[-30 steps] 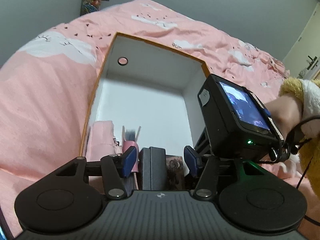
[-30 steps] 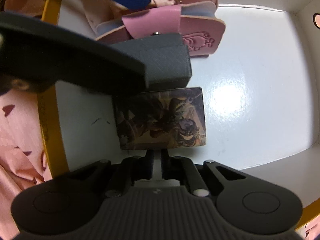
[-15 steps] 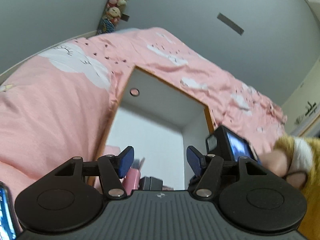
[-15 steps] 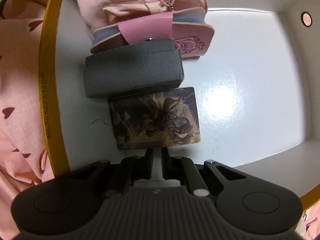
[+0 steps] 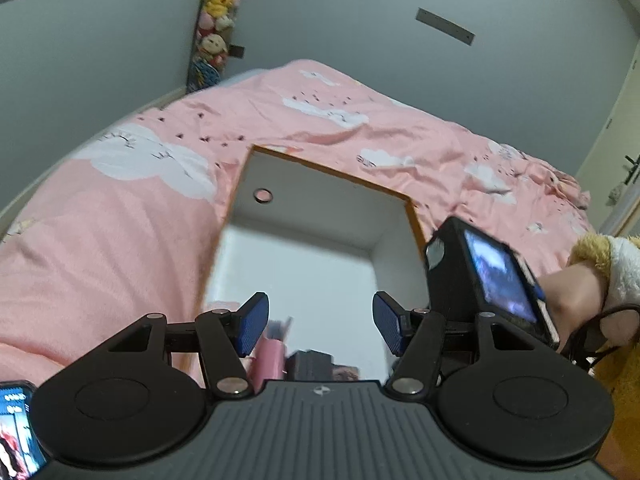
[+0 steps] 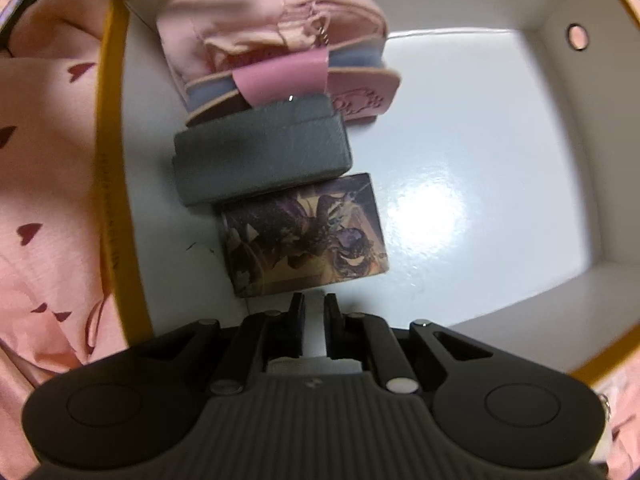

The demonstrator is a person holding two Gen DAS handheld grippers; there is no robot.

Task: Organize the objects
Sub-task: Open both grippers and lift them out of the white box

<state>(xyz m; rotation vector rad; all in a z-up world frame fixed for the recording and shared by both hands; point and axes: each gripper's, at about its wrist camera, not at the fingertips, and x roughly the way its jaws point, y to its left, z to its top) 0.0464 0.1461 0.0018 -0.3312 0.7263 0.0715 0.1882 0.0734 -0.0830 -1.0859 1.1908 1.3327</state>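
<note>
- Box (image 6: 552, 8): white inside, orange rim, sitting on the pink bedspread (image 5: 120, 248). Task items are packed in a row against one wall: pink pouch (image 6: 248, 28) at the far end, pink wallet (image 6: 360, 92) leaning on it, grey case (image 6: 260, 152) next, illustrated card box (image 6: 304, 236) nearest the right tool. Each touches its neighbour.
- Rest of the box floor is bare, so there is plenty of room for more.
- Right gripper (image 6: 314, 320): jaws fully closed, holding nothing, tips just short of the card box edge. I can't tell if they touch it.
- Left gripper (image 5: 318, 328): jaws wide apart, nothing between the blue pads (image 5: 252, 328). It hangs above the near end of the box, angled down.
- My read of the step: the last item is placed and the left is free to fetch the next one.
- Doing it well: keep the left jaws wide while clearing the rim, so a pad doesn't catch the wall or drag the wallet.
- The right can use its closed tips as a pusher to square the card box against the grey case. Push low and slowly, since the glossy floor looks slick and the row may slide.
- Risk: the wallet leans, and a knock could tip it onto the case.
- Phone (image 5: 16, 432) lies at the left view's edge, off the box.
</note>
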